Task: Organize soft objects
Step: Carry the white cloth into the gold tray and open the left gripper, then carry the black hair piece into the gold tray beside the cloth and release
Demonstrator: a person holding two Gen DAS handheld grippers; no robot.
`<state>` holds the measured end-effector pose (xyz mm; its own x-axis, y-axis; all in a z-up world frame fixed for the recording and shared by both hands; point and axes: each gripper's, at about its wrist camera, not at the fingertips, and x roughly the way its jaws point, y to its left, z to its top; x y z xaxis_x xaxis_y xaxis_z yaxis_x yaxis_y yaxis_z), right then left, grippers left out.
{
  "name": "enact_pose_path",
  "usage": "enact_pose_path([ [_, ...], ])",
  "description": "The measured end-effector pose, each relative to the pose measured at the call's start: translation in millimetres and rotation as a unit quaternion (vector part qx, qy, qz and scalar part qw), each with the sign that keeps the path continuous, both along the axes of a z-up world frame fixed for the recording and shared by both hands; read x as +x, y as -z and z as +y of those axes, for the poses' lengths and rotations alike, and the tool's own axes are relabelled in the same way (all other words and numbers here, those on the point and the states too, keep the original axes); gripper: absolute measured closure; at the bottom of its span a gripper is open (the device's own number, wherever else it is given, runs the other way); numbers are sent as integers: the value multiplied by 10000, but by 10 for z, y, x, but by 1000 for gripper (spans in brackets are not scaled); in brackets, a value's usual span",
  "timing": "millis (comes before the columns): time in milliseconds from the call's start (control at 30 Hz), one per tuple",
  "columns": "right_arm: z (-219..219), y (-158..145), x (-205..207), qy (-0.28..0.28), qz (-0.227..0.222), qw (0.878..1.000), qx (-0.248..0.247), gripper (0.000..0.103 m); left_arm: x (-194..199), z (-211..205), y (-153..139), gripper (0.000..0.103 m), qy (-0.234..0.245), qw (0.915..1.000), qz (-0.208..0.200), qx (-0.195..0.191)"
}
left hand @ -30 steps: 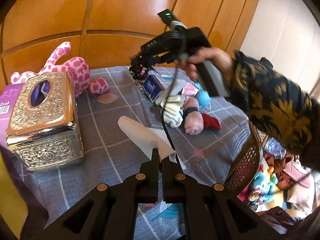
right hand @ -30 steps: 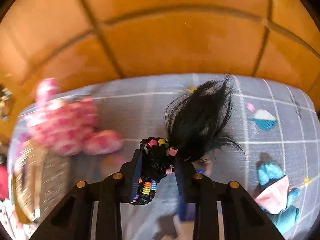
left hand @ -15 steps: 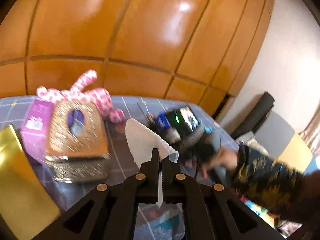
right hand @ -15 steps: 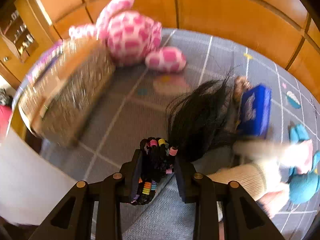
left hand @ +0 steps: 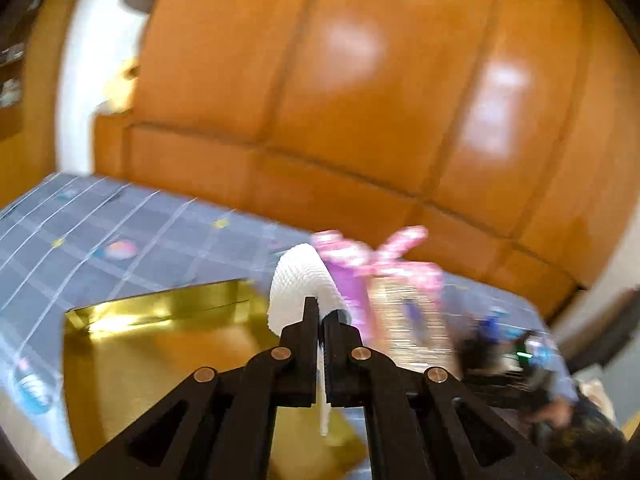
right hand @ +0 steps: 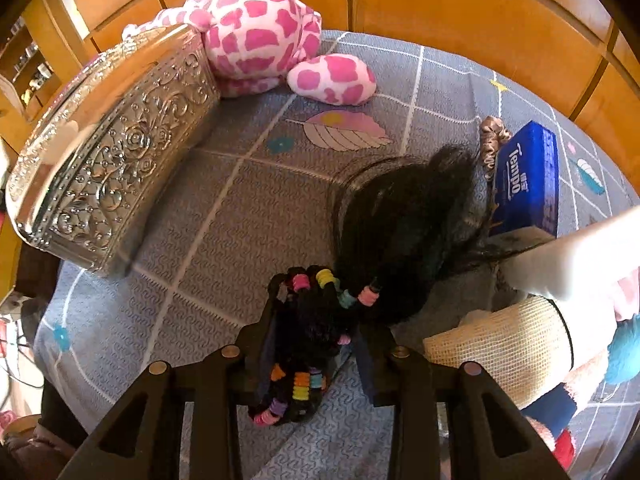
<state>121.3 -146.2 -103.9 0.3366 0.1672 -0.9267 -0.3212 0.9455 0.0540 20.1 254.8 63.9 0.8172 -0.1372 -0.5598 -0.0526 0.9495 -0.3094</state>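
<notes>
My left gripper (left hand: pixel 319 312) is shut on a white ribbed cloth (left hand: pixel 298 280), which curls up over the fingertips above a shiny gold tray (left hand: pixel 160 332). This view is blurred. My right gripper (right hand: pixel 316 312) points steeply down at the grey checked tablecloth (right hand: pixel 224 216). It holds a black hairpiece (right hand: pixel 400 232) strung with coloured beads (right hand: pixel 304 388). Its jaws are opening a little, with the beaded part still between the pads. The loose hair fans out to the right and touches the tablecloth.
A pink spotted plush (right hand: pixel 260 28) lies at the back beside an embossed silver tissue box (right hand: pixel 108 148). On the right are a blue Tempo pack (right hand: pixel 524 180), a brown scrunchie (right hand: pixel 492 140), cream socks (right hand: pixel 500 340) and a teal toy (right hand: pixel 624 352). An orange panelled wall (left hand: pixel 360 100) stands behind the table.
The left view has swung left and risen with the white cloth, and the gold tray now lies below it. The right gripper has sunk toward the tablecloth, where the hair now touches.
</notes>
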Motion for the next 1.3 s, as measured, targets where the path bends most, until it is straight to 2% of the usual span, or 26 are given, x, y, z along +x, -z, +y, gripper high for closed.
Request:
enact_pose_path([
  [100, 82, 21, -22, 23, -131, 9998, -132, 69, 244, 223, 283, 101, -268, 9989, 391, 43],
  [233, 133, 24, -112, 109, -201, 9996, -141, 69, 548, 340, 641, 101, -320, 9956, 873, -60],
  [300, 156, 9, -148, 154, -207, 9996, -131, 69, 705, 364, 779, 99, -498, 9928, 1083, -106],
  [367, 161, 9, -154, 196, -213, 9995, -153, 70, 763, 379, 896, 85, -561, 9905, 1233, -224],
  [433, 156, 25, -131, 213, -226, 9993, -184, 70, 715, 376, 908, 53, -686, 9906, 1144, -288],
  [500, 164, 22, -148, 255, -253, 9992, -192, 70, 593, 383, 873, 41, -786, 9915, 990, -317],
  [600, 173, 16, -150, 304, -277, 9990, -189, 70, 414, 361, 787, 38, -1026, 9908, 872, -93],
  [667, 180, 7, -156, 332, -289, 9988, -199, 70, 271, 320, 738, 31, -1073, 9910, 802, 18],
  [800, 181, 1, -162, 367, -297, 9987, -192, 70, 41, 202, 705, 31, -1182, 9894, 762, 359],
  [900, 167, 9, -167, 418, -319, 9985, -170, 70, -79, 173, 723, 30, -1259, 9879, 867, 279],
  [1000, 160, 23, -175, 505, -362, 9979, -166, 70, -186, 98, 724, 25, -1185, 9889, 886, 155],
  [1167, 158, 3, -194, 600, -405, 9973, -135, 70, -335, -177, 708, 20, -1014, 9907, 832, 355],
  [1300, 171, -45, -234, 591, -458, 9972, -74, 70, -387, -373, 695, 8, -884, 9911, 827, 561],
])
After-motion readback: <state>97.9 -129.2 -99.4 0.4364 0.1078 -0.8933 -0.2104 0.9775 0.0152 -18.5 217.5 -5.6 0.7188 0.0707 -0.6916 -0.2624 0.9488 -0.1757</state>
